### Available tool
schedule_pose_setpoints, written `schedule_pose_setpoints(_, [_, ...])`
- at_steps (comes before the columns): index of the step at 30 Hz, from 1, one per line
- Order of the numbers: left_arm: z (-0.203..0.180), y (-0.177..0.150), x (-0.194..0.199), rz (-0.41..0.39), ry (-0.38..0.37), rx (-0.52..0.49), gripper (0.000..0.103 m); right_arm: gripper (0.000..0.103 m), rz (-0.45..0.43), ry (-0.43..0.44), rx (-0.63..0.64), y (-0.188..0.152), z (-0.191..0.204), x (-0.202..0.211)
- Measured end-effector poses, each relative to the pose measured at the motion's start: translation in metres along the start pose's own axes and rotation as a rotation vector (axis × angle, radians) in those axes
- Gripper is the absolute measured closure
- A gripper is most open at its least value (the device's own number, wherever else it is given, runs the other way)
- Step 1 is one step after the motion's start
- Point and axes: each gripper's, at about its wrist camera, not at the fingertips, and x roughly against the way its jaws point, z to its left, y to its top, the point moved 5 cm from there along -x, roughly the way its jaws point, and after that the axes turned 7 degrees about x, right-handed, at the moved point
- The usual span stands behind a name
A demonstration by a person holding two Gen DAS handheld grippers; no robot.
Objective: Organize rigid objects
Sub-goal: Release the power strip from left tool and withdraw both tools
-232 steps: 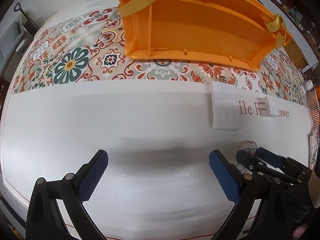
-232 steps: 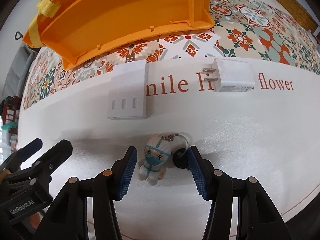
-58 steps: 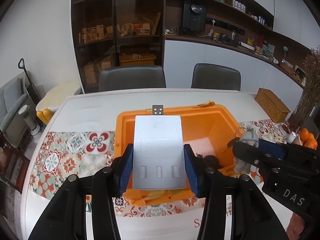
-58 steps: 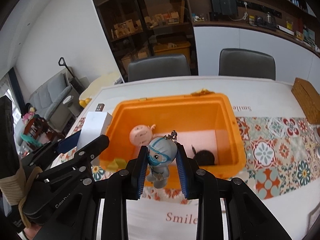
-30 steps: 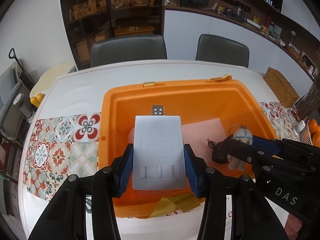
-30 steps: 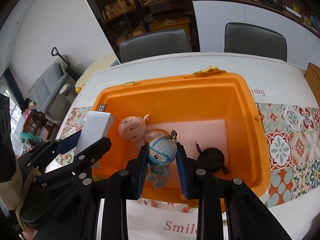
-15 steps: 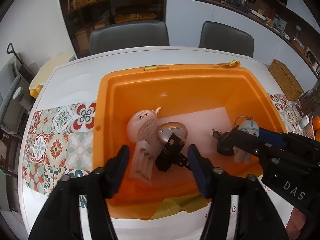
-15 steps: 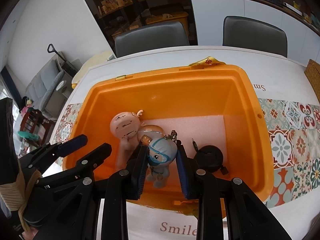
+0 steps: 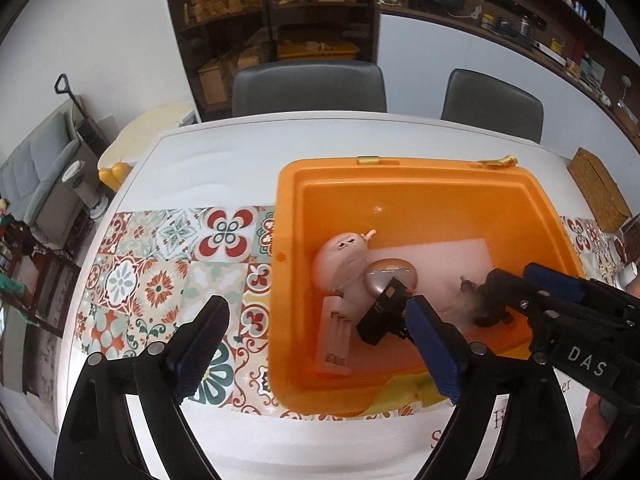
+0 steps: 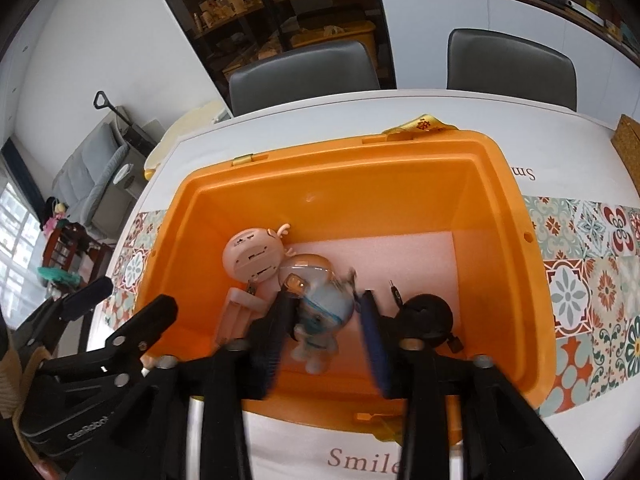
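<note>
Inside the orange bin (image 9: 280,257) lies the flat white adapter (image 9: 334,340), beside a pink round toy (image 9: 341,251), a shiny domed piece (image 9: 390,278) and a black box (image 9: 379,317). My left gripper (image 9: 317,311) hangs over the bin's left rim, its jaws opening wide with nothing between them. In the right wrist view my right gripper (image 10: 326,317) is over the bin (image 10: 532,280) and its jaws are opening. The little masked figure keychain (image 10: 320,322) sits blurred between them, free of the pads. The other gripper shows in each view: the right gripper (image 9: 513,277), the left gripper (image 10: 132,297).
A black round object (image 10: 428,316) rests in the bin's right part. The bin stands on a white table with a patterned tile runner (image 9: 152,280). Two grey chairs (image 9: 308,84) stand behind the table. A woven box (image 9: 600,192) is at the far right.
The left gripper let go of the white adapter, which dropped into the bin, and its jaws spread wide as it shifted left. The right jaws parted from the keychain figure, which is dropping.
</note>
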Motion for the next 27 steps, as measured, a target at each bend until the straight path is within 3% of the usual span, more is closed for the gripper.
schedule_pose_setpoints(7, [0.007,-0.008,0.01,0.0,-0.006,0.038,0.012,0.051,-0.021,-0.044,-0.012,-0.004,0.0,0.017])
schedule_pose_setpoints(27, [-0.017,-0.04,0.068,-0.085,-0.057,0.053,0.001,0.031,-0.12,-0.099,-0.049,-0.046,-0.015,0.093])
